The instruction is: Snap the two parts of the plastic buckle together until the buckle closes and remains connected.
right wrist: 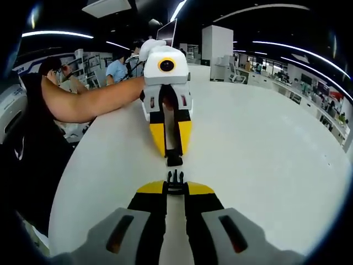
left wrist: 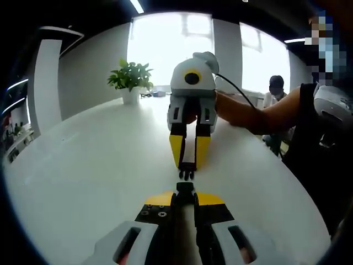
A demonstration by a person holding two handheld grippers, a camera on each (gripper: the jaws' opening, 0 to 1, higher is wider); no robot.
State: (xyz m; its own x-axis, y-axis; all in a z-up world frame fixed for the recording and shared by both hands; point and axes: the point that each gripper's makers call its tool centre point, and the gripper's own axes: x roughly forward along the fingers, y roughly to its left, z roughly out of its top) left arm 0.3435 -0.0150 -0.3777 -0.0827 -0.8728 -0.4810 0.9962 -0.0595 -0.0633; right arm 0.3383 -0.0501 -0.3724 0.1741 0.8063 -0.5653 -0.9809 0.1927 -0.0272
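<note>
The buckle is in two black halves, held tip to tip a little above the white table (left wrist: pixel 83 165). My left gripper (left wrist: pixel 185 196) is shut on the socket half (left wrist: pixel 185 187), which sticks out past its yellow tips. Facing it, my right gripper (left wrist: pixel 188 165) is shut on the pronged half (left wrist: pixel 187 174). In the right gripper view the right gripper (right wrist: pixel 175 191) holds the pronged half (right wrist: pixel 175 178) with its prongs toward the socket half (right wrist: pixel 174 160) in the left gripper (right wrist: pixel 172 152). A narrow gap separates the halves, which are roughly in line.
A potted plant (left wrist: pixel 130 77) stands at the table's far edge. The person's forearm (left wrist: pixel 248 113) reaches in from the right in the left gripper view. Other people sit beyond the table (right wrist: pixel 117 69). Bare table top (right wrist: pixel 265 143) spreads to both sides of the grippers.
</note>
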